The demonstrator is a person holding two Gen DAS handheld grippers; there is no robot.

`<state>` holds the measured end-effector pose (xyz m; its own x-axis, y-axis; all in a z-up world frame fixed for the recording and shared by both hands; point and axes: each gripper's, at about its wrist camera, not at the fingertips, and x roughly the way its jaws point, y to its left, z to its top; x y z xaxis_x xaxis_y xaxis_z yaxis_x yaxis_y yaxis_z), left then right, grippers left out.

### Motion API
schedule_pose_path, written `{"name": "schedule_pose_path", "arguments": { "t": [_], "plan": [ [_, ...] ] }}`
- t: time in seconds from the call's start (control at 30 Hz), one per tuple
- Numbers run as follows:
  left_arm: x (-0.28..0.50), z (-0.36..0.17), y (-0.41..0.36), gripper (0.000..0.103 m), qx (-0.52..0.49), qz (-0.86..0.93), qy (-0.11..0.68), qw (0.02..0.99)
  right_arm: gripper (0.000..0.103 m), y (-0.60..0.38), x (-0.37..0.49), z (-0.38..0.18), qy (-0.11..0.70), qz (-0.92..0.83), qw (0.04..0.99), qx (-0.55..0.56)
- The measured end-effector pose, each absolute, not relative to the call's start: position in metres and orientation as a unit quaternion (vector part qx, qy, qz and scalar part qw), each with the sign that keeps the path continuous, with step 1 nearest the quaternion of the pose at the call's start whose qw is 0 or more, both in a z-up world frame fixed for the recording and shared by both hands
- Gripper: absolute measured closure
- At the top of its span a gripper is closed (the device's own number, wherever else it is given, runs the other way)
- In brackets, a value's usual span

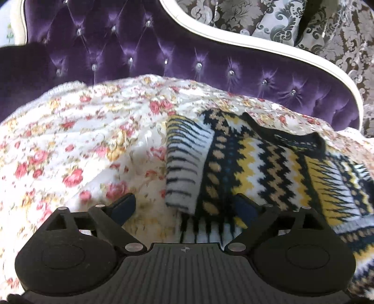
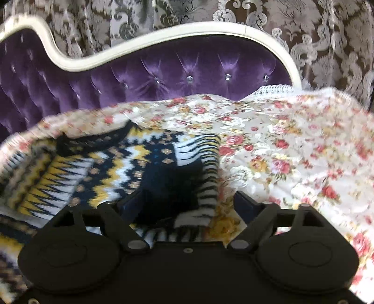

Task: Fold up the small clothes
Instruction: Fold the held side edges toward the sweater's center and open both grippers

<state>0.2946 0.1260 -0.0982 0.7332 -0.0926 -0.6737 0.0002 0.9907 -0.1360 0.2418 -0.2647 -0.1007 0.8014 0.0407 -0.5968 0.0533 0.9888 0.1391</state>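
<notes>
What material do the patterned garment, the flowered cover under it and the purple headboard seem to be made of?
Patterned garment: looks like knitted wool or acrylic, matt and fuzzy, with stepped zigzag bands.
Flowered cover: seems a printed woven cloth, slightly shiny, with a lace-like edge.
Purple headboard: appears to be velvet, glossy in the folds, tufted with crystal-like buttons; its cream frame may be painted wood.

Looking down over the left gripper (image 1: 184, 208), jaws spread wide, nothing pinched between them. Patterned sweater (image 1: 257, 163) in black, yellow, tan and white lying on a floral bedspread (image 1: 81, 140), toward its right side, one white-striped part folded over at the sweater's left edge. Behind, a tufted purple headboard (image 1: 140, 49) with white trim, patterned curtains (image 1: 268, 21) beyond.
</notes>
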Motion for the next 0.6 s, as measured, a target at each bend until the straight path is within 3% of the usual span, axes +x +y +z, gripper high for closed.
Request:
{"name": "schedule_pose_path", "arguments": {
  "t": [0.13,0.6],
  "plan": [
    [0.264,-0.083,0.129,0.005,-0.078,-0.051,0.354,0.931,0.017,-0.266,0.213,-0.081,0.297,0.024,0.949,0.100],
    [0.145,-0.056,0.097,0.005,-0.045,-0.130,0.344,0.929,0.014,-0.239,0.107,-0.059,0.296,0.081,0.942,0.134]
  ]
}}
